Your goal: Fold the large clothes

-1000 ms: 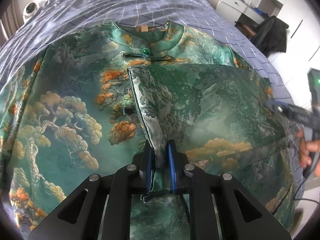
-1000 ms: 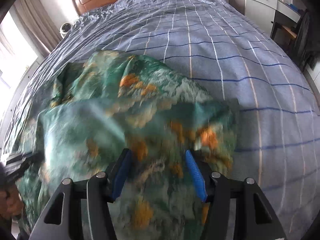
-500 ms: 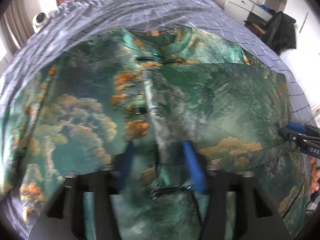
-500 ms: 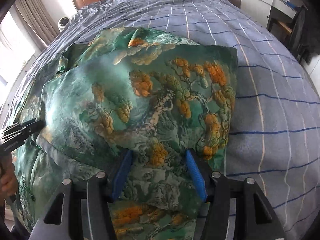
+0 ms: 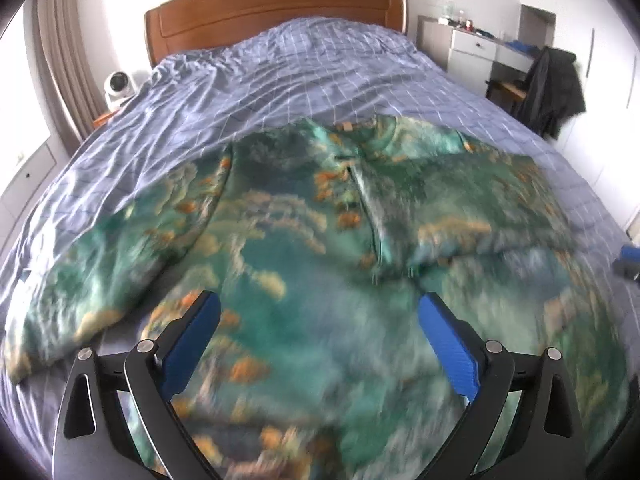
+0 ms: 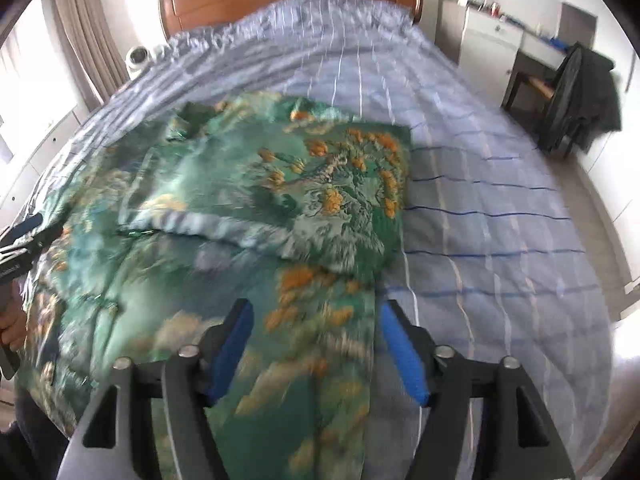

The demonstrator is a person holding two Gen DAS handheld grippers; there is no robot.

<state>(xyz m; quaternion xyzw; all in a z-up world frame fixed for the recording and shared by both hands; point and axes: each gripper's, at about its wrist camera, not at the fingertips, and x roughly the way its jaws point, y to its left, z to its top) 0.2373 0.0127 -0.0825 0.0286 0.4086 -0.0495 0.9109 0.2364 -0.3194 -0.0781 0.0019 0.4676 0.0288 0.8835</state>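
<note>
A green garment with orange tree patterns (image 5: 280, 248) lies spread on the blue checked bed cover (image 5: 304, 64). Its right side is folded over the middle as a flap (image 5: 460, 200), which also shows in the right wrist view (image 6: 320, 184). My left gripper (image 5: 318, 300) hovers above the garment's lower middle. Its jaws are opening wide and hold nothing. My right gripper (image 6: 315, 308) hangs over the garment's lower right edge (image 6: 360, 320). Its jaws are also opening, with cloth below them but none pinched. Both views are blurred by motion.
A wooden headboard (image 5: 276, 4) stands at the far end, with a white round device (image 5: 119, 84) beside it on the left. A white desk (image 5: 476, 52) and a chair with a dark jacket (image 6: 580, 96) stand on the right. Bare bed cover (image 6: 500, 220) lies right of the garment.
The left gripper let go of the folded flap's edge and opened wide. Both grippers drew back and up from the garment, and the right jaws widened a little.
</note>
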